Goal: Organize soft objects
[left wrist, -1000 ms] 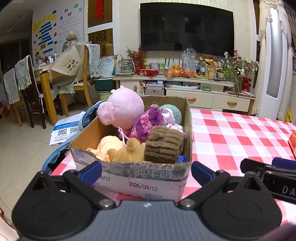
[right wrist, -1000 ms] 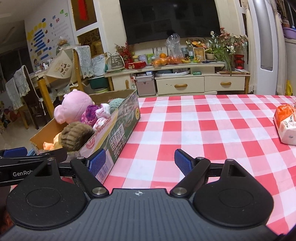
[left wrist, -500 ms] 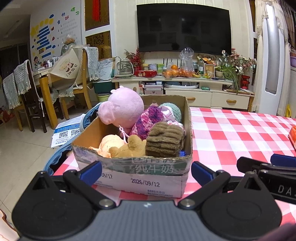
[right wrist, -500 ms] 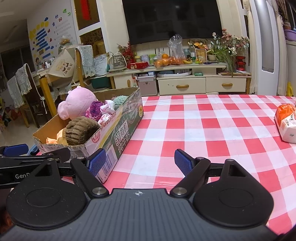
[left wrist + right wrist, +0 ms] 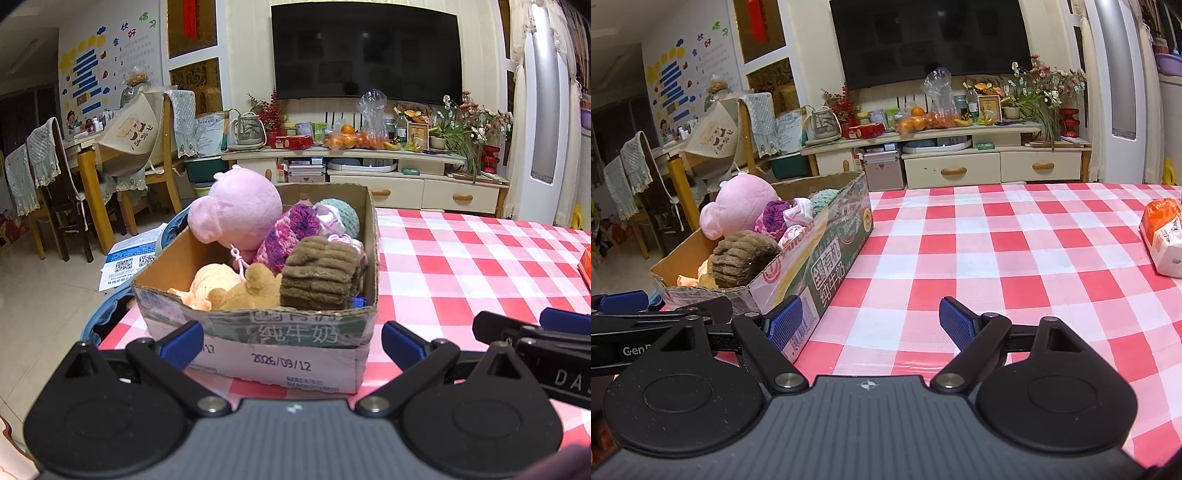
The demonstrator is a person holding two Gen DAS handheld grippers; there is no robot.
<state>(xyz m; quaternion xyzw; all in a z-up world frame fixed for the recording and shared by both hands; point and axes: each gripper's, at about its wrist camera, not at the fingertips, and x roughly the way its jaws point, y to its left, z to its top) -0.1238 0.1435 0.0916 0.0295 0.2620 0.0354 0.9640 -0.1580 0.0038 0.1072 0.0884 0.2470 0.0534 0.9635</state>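
Note:
A cardboard box [image 5: 258,347] [image 5: 827,258] stands on the left end of the checked table. It holds a pink plush [image 5: 236,214] [image 5: 742,203], a purple knit piece [image 5: 291,232], a teal knit ball [image 5: 341,214], a folded brown knit item [image 5: 321,273] [image 5: 742,258] and a tan plush [image 5: 255,288]. My left gripper [image 5: 291,339] is open just in front of the box's near wall, empty. My right gripper [image 5: 871,321] is open over the tablecloth, right of the box, empty.
The red-and-white checked tablecloth [image 5: 997,251] spreads to the right. An orange and white packet [image 5: 1163,236] lies at the right edge. A blue chair back [image 5: 107,314] sits left of the table. A TV cabinet [image 5: 369,173] and dining chairs [image 5: 55,184] stand beyond.
Both grippers have drawn back slightly and dipped, so the box looks a little further away and more of its near wall shows. Both stay open.

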